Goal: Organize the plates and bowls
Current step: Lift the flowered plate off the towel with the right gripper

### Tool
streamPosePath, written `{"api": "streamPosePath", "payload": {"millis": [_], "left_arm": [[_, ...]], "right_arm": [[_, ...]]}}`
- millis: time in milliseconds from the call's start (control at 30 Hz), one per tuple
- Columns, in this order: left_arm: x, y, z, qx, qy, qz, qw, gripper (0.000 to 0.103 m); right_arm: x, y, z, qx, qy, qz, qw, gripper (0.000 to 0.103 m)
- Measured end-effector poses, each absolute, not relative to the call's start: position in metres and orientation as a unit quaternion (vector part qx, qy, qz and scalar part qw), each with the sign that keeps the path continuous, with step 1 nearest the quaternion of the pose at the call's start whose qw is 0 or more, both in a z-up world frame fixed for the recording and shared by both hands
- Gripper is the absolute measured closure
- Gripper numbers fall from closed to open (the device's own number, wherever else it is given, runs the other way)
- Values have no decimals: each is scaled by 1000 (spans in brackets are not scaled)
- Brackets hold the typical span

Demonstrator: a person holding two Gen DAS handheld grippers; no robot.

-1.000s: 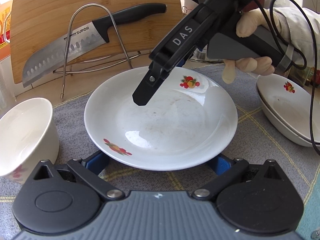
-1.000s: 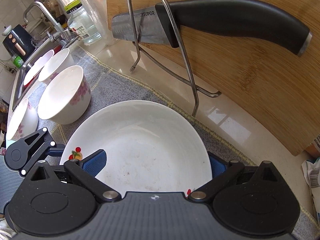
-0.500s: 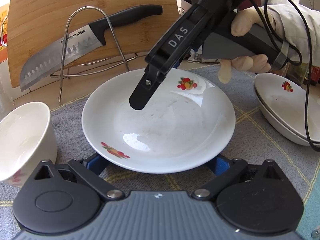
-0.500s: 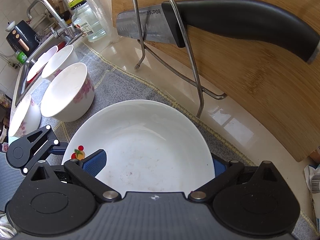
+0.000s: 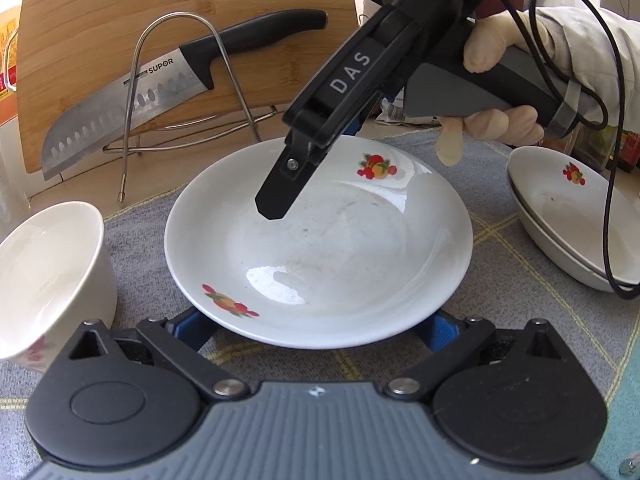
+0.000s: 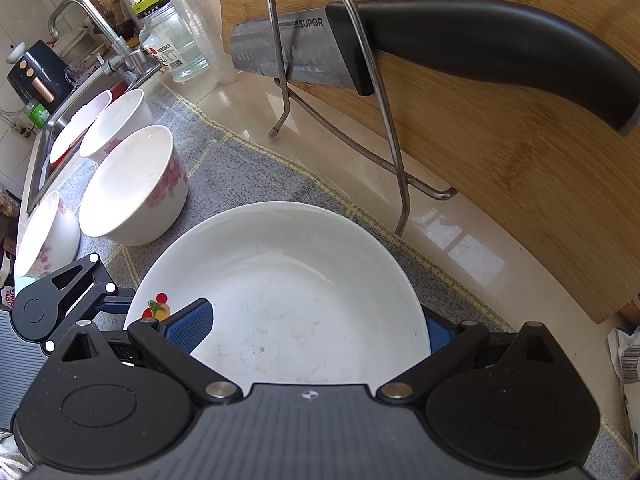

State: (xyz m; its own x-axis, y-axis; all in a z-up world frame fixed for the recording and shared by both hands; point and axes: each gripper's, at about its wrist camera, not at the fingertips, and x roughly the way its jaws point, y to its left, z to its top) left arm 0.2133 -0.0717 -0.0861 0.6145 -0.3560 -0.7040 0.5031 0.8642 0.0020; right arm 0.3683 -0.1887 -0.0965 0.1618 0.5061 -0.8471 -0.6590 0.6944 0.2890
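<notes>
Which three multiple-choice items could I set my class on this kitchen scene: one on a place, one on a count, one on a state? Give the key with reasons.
1. Where is the knife?
A. In the sink
B. Leaning on the cutting board
C. Lying on the plate

2. How many fruit prints show on the middle plate in the left wrist view?
A. One
B. Four
C. Two

3. What state is the right gripper in?
A. Open
B. Shut on a bowl
C. Shut on the knife

Key:
1 B, the knife rests against the upright cutting board.
2 C, the plate has fruit prints at its far rim and near rim.
3 A, the right gripper has its fingers wide apart at the plate's rim.
</notes>
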Motion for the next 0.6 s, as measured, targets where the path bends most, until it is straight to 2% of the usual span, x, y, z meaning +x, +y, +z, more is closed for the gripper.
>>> {"api": "streamPosePath", "payload": {"millis": [600], "left_arm": [[201,-64,-68,117,370,-249,887,2]], "right_arm": [[333,-190,-74,-55,513,384,765,0]]}}
